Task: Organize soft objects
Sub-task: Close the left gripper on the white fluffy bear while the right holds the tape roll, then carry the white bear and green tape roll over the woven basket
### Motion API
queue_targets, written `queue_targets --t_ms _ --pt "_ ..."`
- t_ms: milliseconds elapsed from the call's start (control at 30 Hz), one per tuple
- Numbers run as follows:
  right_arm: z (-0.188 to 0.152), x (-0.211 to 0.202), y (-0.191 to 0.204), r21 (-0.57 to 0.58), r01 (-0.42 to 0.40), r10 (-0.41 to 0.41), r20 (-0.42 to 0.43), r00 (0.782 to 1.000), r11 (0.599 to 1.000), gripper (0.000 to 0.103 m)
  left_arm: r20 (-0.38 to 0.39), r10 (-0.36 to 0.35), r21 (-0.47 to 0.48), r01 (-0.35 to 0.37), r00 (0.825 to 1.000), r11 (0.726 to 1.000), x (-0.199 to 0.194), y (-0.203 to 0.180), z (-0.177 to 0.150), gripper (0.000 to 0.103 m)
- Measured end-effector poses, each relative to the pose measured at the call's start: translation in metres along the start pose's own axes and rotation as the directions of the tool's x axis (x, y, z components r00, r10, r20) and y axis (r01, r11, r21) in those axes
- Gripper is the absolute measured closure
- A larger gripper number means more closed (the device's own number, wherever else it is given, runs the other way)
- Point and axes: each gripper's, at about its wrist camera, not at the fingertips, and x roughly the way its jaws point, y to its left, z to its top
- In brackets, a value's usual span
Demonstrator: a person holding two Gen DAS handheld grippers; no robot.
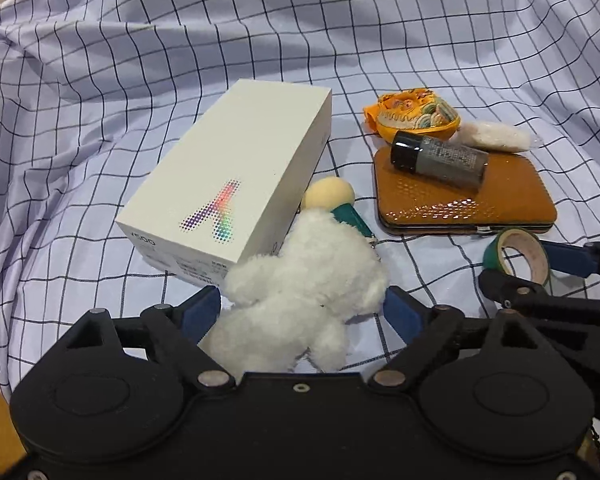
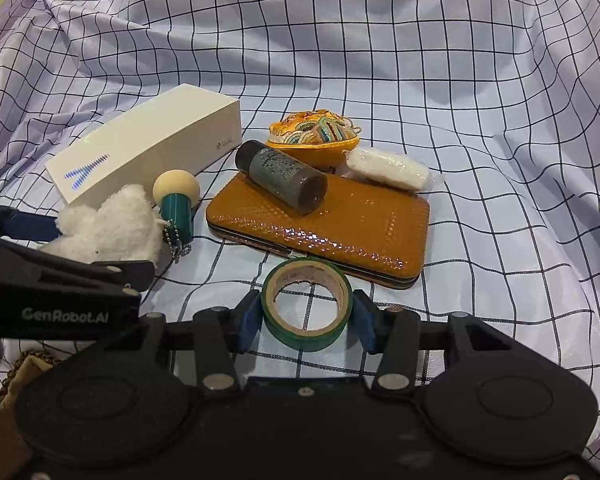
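Left gripper [image 1: 304, 312] sits spread around the plush [image 1: 300, 292] and right gripper [image 2: 306, 316] pinches the tape [image 2: 307, 304], so squeeze that fluff mid-body before lifting.

It looks like a home setting arranged for recording. A wrinkled pale checked cloth [image 2: 460, 80] covers the whole surface and rises behind it like a backdrop. On it lie small household things: a white phone box [image 2: 148, 156], an orange wallet [image 2: 340, 224], an embroidered pouch [image 2: 312, 136], a tape roll [image 2: 308, 304].
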Motion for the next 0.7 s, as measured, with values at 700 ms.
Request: queue_targets --t_ms 700 --pt "0.0 -0.003 0.0 -0.007 0.007 -0.007 -0.003 1.0 1.0 0.055 -0.009 -0.052 -0.095 0.051 0.999 0.994 -0.002 0.013 -0.01 0.044"
